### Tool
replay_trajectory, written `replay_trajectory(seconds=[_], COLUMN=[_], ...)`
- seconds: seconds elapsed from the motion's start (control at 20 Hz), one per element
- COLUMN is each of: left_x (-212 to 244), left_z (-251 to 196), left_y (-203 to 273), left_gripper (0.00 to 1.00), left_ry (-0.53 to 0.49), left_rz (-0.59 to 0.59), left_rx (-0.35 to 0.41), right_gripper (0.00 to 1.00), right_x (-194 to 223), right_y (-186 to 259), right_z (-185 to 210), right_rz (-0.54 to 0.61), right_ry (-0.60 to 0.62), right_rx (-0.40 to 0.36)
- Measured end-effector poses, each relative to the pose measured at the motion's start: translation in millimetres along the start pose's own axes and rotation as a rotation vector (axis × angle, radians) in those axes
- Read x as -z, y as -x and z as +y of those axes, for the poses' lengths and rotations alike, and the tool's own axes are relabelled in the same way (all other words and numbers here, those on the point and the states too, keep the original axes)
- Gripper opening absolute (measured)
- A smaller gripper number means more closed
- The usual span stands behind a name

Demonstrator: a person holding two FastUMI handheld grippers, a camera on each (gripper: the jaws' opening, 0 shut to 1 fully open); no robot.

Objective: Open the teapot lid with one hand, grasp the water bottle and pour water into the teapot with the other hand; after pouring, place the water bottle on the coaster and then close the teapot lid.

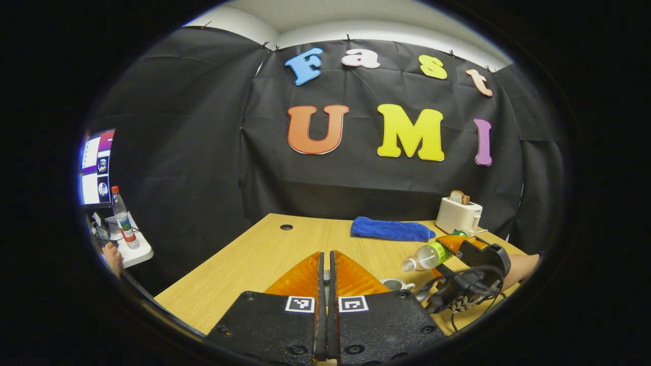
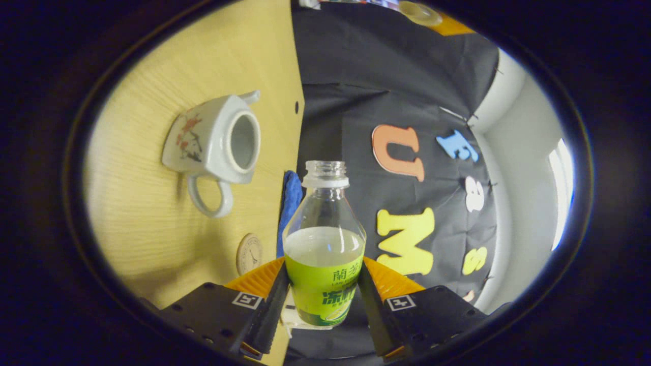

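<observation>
The white teapot (image 2: 213, 147) with a flower pattern stands open on the wooden table (image 2: 147, 239), its lid off; its rim (image 1: 394, 283) peeks out beside my left fingers. My right gripper (image 2: 323, 300) is shut on the uncapped water bottle (image 2: 325, 244) at its green label, with water inside. In the left gripper view the bottle (image 1: 430, 255) is tilted, mouth towards the teapot, held by the right gripper (image 1: 473, 277). My left gripper (image 1: 326, 254) is raised above the table, fingers almost together with a pale sliver of the lid between them. A round coaster (image 2: 249, 253) lies near the teapot.
A blue cloth (image 1: 391, 230) lies at the table's far side, beside a white toaster (image 1: 459, 214) holding bread. A side shelf at the left carries a red-capped bottle (image 1: 122, 216) below a monitor (image 1: 96, 168). A person's forearm (image 1: 524, 264) reaches in from the right.
</observation>
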State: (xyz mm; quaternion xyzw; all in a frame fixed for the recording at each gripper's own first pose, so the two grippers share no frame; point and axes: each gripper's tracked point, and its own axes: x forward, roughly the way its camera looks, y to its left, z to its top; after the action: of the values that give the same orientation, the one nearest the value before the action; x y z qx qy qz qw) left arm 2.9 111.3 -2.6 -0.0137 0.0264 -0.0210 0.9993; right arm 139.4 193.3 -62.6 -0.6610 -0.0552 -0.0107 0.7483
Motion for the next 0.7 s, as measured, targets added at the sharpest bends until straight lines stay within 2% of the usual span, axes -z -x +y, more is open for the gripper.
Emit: replay_trajectory(seconds=[0.15,0.3,0.4,0.5,0.6,0.7], left_x=[2,4,4,-2,-6,-9], left_z=[-5,-9,-10,-14,-19,-20], left_y=[-3,-4,-1,2,5,6], left_gripper=[0.03,0.03,0.03,0.03,0.03,0.03], left_ry=[0.01,-0.002,-0.013,-0.017,-0.019,-0.024], left_rz=[0.01,0.016,0.016,0.003,-0.013,-0.024], left_rx=[0.018,0.02,0.018,0.024,0.031,0.033], right_gripper=[0.73,0.75,0.73,0.75,0.73,0.75], right_x=[14,22,27,28,27,31], right_y=[-4,-11,-19,-22,-27,-39], right_z=[-8,-14,-29,-44,-59,-62], right_rz=[0.023,0.039,0.042,0.028,0.009,0.026], right_ry=[-0.231,-0.513,-0.617,-0.722,-0.873,-1.052], right_rx=[-0.036,-0.089,-0.063,-0.034,-0.003,-0.013])
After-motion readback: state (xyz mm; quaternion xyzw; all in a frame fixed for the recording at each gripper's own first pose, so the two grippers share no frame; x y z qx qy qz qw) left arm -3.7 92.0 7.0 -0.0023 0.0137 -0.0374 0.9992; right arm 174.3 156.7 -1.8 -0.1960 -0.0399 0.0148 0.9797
